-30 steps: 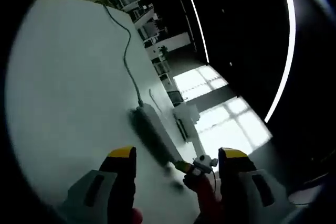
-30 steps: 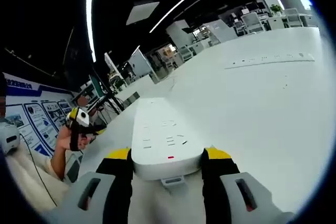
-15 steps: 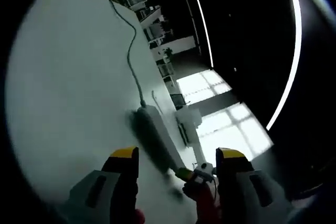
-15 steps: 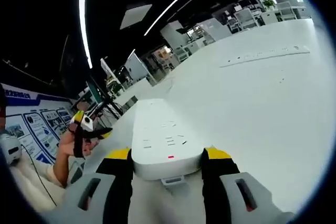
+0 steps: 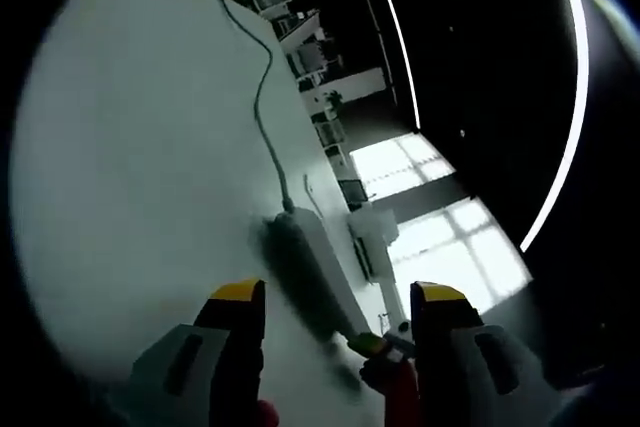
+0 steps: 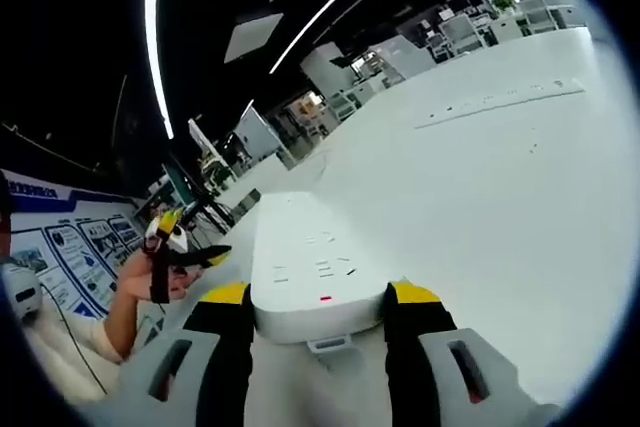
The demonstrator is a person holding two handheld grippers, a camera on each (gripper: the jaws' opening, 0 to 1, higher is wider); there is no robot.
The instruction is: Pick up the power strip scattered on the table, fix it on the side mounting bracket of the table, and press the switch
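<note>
**a:** since both views ride on the hands, what's the surface actually look like?

**b:** big white table (image 6: 480, 197), matte and mostly bare. in the right gripper view the right gripper (image 6: 318, 299) has its yellow-tipped jaws clamped on the end of a white power strip (image 6: 310, 267), which lies flat on the top and runs away from the camera. a second long strip (image 6: 500, 102) sits well apart near the far edge.

**a:** and the left one?

**b:** left gripper (image 5: 338, 295) has jaws apart, nothing between them, held above the table (image 5: 130, 167). the same power strip (image 5: 312, 272) shows there from the other end, with its cable (image 5: 262, 97) trailing off across the top.

**a:** room?

**b:** dark ceiling with long light strips (image 6: 155, 37), office desks and chairs (image 6: 470, 32) in the back, bright windows (image 5: 420, 217) past the table edge. wall posters (image 6: 70, 237) and a hand (image 6: 140, 282) holding the left gripper off to the side.
</note>
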